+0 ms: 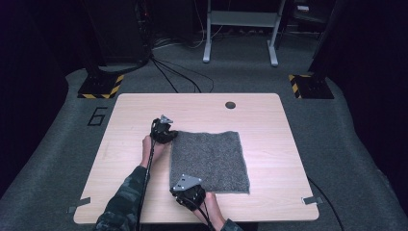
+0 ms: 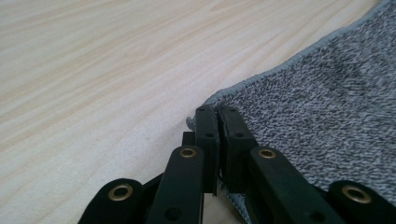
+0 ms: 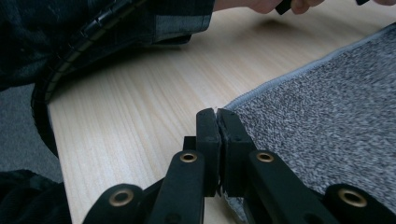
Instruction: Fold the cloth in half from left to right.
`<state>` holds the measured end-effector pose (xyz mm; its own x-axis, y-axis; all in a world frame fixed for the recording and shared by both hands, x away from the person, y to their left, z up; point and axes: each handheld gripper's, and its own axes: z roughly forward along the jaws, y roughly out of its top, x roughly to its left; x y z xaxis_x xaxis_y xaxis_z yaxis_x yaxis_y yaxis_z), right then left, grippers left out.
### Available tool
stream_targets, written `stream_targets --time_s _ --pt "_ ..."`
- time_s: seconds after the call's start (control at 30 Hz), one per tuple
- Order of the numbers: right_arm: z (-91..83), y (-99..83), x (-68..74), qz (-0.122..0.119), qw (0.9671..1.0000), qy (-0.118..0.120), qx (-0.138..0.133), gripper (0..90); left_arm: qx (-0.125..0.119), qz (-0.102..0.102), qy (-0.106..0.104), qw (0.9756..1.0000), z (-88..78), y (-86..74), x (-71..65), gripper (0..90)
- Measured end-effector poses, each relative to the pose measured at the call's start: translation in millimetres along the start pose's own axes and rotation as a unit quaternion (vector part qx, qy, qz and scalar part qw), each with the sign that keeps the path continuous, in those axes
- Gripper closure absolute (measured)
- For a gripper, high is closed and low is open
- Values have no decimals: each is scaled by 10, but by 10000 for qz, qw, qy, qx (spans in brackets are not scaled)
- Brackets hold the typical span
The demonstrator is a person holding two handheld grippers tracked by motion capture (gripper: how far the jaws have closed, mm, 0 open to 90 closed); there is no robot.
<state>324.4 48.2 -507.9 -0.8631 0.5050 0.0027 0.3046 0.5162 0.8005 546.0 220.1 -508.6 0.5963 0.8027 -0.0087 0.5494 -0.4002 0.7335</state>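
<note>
Both grippers pinch the grey cloth's [image 1: 210, 161] left corners.

We read single mark: digit "6" [image 1: 97, 116], dark, on grey carpet floor [image 1: 57, 139] beside table's far left corner (well left of left gripper's fingertips, off tabletop). We note yellow-black hazard stripes [image 1: 103, 89] on black stand base beyond that digit, second striped patch [image 1: 294, 84] at far right base; warning pattern, no wording. We find no brand, label or lettering legible on jaws, cloth or wood in both gripper views.
</note>
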Motion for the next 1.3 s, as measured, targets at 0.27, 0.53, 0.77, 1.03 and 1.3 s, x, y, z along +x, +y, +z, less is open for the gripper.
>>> stream_targets --time_s 0.27,0.53,0.77,1.03,1.3 --pt "-125 71 47 -59 9994 -56 -333 883 -63 151 133 9998 -160 128 -12 868" --pt "-116 245 103 -101 9979 -18 -637 883 -131 43 303 9994 -328 200 106 868" --pt "-91 561 178 -177 9949 245 -959 884 -137 56 658 9977 -638 243 265 871" --pt "-277 578 161 -140 9922 151 -1229 884 -257 156 640 9975 -757 412 203 871" --pt "-521 393 35 -76 9926 -178 -1197 883 -339 376 418 9978 -585 628 -64 869"
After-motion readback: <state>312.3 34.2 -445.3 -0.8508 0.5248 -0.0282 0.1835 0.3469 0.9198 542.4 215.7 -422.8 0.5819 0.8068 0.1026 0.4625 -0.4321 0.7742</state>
